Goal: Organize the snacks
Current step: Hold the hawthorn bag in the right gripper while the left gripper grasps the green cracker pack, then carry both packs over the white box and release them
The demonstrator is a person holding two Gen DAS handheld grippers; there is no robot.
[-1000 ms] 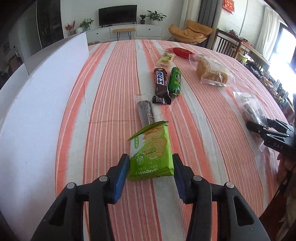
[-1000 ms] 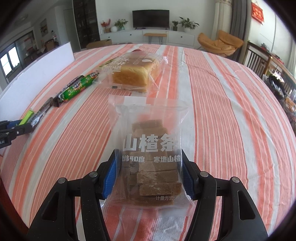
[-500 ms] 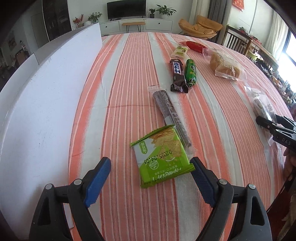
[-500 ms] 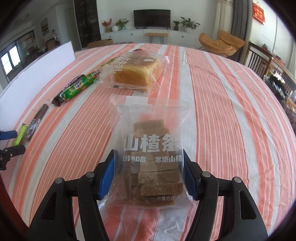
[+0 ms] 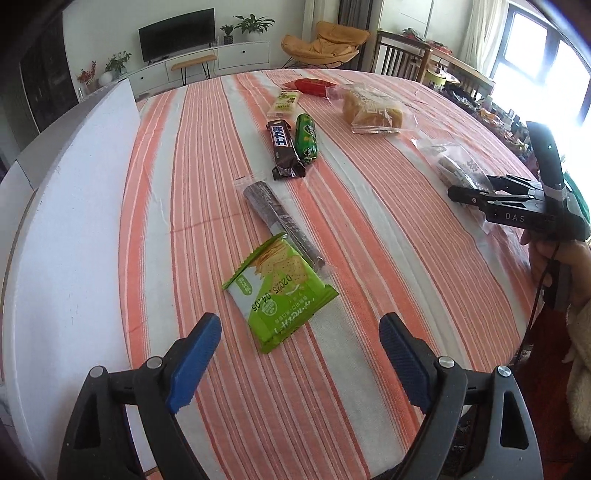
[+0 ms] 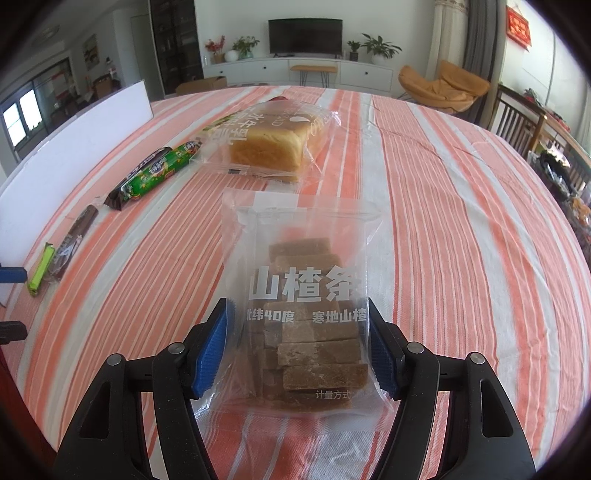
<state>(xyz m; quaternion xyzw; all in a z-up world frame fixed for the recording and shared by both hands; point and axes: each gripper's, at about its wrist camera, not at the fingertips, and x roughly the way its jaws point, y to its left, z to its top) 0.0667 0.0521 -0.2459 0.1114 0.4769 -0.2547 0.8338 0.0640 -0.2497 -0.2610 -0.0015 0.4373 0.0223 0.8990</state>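
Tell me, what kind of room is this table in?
Probably a home's living and dining room. There is a television on a white cabinet, an orange lounge chair, and potted plants behind the striped tablecloth covered with snacks.

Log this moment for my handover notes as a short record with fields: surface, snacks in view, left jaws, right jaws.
surface: round table with orange-and-white striped cloth
snacks near left: green cracker packet lying flat, overlapping the near end of a long dark clear-wrapped stick; brown chocolate bar beside green sausage-shaped pack
snacks near right: clear bag of brown hawthorn strips; bagged bread loaf behind it
left gripper: jaws wide, nothing held
right gripper: jaws either side of strip bag, grip unclear
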